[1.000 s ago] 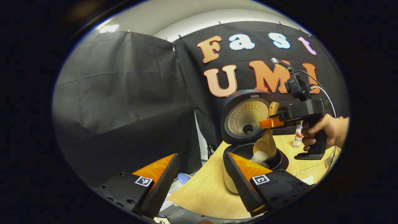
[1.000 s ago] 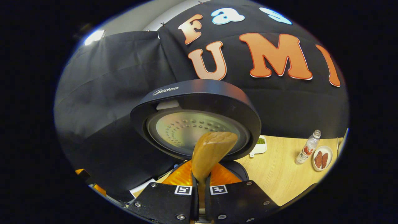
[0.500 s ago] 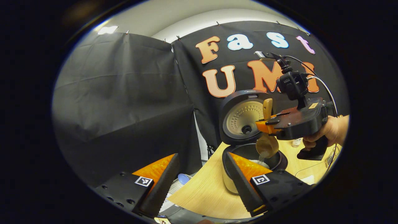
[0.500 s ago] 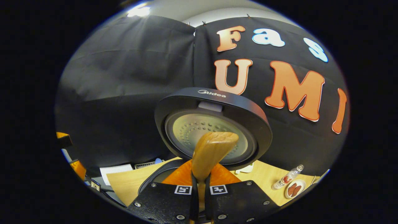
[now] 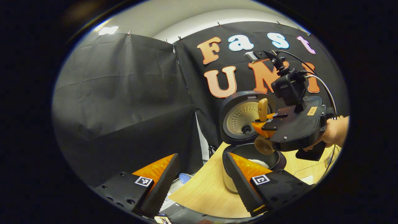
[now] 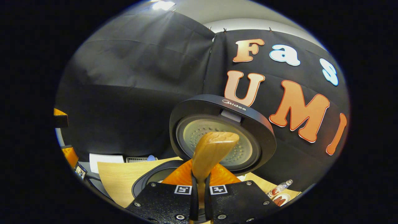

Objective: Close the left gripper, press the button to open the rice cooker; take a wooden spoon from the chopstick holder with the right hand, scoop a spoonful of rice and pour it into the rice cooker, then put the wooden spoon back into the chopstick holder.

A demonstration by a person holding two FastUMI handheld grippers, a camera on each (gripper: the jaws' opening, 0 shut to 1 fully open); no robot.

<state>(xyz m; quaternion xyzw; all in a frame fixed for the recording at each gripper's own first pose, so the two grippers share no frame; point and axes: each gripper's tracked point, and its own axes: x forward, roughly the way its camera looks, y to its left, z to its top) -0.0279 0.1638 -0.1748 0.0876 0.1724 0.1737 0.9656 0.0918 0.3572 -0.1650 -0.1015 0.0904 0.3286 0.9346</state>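
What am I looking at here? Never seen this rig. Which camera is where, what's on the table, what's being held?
There is no robot arm here. A person holds a handheld two-finger gripper in each hand, and each gripper carries a fisheye camera looking along its own fingers.

Left gripper view: the left gripper sits at the bottom, its orange fingers spread apart and holding nothing. Farther off you see the right gripper and the hand holding it.

Right gripper view: the right gripper's fingers are closed on the handle of a wooden spoon.

On the wooden table stands a rice cooker with its lid up and white rice in the pot. The spoon's bowl hangs over the pot. At the right gripper view's lower edge are a small bottle and a dish.
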